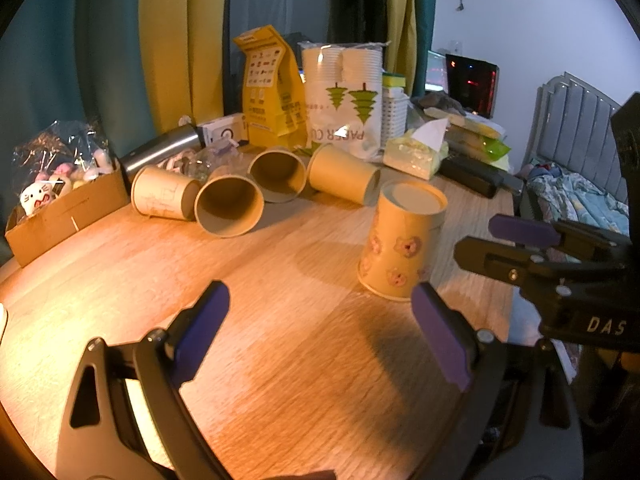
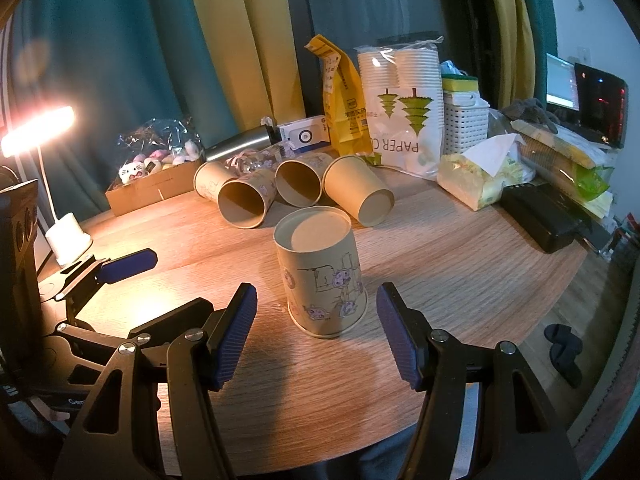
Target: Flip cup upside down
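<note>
Right wrist: cup (image 2: pixel 322 272) inverted, tongs (image 2: pixel 316 332) spread.

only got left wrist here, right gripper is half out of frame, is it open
Observer: Yes, the right gripper is wide open and holds nothing.
Operator: where's the cup relative to it
Observer: The cup stands upside down, centred on the gap and untouched. I can't tell whether it is between the tips or just ahead of them.
Operator: where's the warm light coming from
Observer: A lit lamp on the far left, on a white base.
</note>
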The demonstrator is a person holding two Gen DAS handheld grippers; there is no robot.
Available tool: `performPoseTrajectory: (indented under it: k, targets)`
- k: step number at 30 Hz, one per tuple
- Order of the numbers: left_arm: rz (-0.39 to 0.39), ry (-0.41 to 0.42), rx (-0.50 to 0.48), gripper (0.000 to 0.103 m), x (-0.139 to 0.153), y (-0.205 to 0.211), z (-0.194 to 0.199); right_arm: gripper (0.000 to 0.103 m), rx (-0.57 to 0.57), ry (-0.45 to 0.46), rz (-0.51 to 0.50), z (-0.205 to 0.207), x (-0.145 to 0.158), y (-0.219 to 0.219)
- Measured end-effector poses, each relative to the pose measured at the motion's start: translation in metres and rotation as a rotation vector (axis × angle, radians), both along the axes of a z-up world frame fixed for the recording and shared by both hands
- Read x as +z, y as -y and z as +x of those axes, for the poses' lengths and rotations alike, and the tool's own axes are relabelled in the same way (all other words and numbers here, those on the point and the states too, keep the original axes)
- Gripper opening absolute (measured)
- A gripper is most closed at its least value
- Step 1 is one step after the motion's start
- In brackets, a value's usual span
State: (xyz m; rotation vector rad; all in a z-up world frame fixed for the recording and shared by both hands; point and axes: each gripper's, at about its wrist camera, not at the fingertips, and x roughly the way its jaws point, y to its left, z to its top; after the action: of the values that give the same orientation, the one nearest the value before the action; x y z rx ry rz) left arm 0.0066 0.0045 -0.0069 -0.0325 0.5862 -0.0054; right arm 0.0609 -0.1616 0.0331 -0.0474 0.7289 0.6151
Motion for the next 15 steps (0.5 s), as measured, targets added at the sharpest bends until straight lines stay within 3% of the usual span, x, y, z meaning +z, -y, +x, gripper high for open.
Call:
performPoseTrajectory:
  k: [15]
  targets:
    - [0.005, 0.008, -0.005, 0.094, -0.0007, -0.0011, 0.0004, 0.065, 0.036, 0.035, 0.02, -0.0102, 0.0046, -0.0089]
